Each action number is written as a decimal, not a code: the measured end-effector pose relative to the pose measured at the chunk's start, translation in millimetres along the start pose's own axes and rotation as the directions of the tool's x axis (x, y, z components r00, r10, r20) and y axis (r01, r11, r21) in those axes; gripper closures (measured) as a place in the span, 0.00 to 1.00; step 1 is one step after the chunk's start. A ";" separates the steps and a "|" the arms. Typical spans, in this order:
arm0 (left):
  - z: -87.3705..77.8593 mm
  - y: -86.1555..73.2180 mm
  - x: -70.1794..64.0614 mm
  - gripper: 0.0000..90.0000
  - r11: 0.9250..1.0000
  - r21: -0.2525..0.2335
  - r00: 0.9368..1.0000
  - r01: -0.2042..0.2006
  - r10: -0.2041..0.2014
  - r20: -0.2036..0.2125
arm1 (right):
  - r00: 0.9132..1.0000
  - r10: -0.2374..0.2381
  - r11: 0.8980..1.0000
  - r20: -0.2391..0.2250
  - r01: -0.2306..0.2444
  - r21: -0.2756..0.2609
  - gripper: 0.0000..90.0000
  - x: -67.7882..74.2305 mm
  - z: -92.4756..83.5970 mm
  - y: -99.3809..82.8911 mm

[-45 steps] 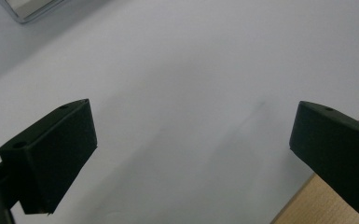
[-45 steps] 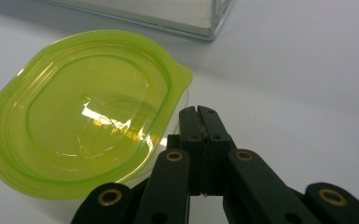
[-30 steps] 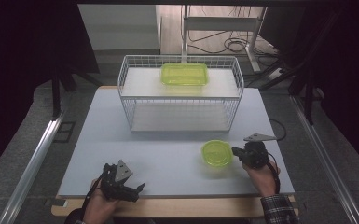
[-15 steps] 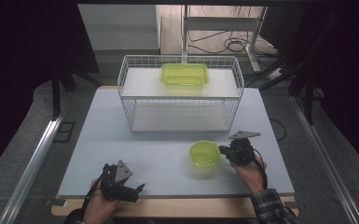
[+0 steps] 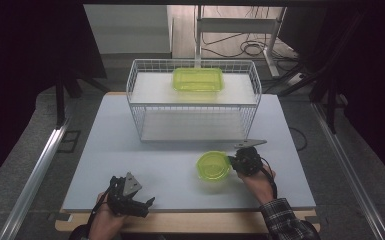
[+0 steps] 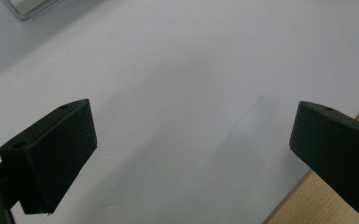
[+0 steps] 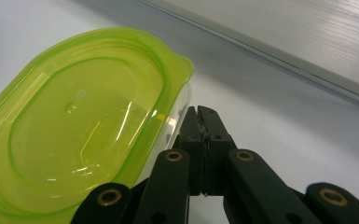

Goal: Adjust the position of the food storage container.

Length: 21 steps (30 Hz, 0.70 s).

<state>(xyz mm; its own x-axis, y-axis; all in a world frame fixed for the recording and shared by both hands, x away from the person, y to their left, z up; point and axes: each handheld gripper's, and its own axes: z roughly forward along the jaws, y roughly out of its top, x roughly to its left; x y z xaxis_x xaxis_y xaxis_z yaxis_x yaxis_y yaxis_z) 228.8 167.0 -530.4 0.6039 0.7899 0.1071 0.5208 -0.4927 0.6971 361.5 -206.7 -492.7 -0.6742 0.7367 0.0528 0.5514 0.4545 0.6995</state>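
A white table (image 5: 130,150) is seen carrying a small round container (image 5: 213,166) of clear plastic with a translucent lime-green lid, ringed and tabbed, near the front right. The right tongs (image 5: 231,162), closed tight, are perhaps touching its side. The left tongs (image 5: 147,202) are spread wide, empty.

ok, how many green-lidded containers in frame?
2. A round container on the table, touching the right hand-held gripper; a rectangular container on top of the wire rack. Nothing suggests others hidden.
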 end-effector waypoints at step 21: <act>-1.7 -1.7 -1.2 0.00 1.000 0.004 1.000 0.001 -0.001 -0.010 | 0.995 0.069 0.996 -0.066 -0.065 0.059 0.98 -8.4 -2.9 -25.1</act>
<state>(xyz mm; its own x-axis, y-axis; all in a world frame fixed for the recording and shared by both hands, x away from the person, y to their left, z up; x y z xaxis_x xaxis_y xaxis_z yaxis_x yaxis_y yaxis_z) 226.2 167.5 -530.5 0.5970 0.7941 0.1135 0.5241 -0.4933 0.6942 351.9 -225.7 -508.7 -0.6654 0.7318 0.1473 0.6221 0.4347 0.6511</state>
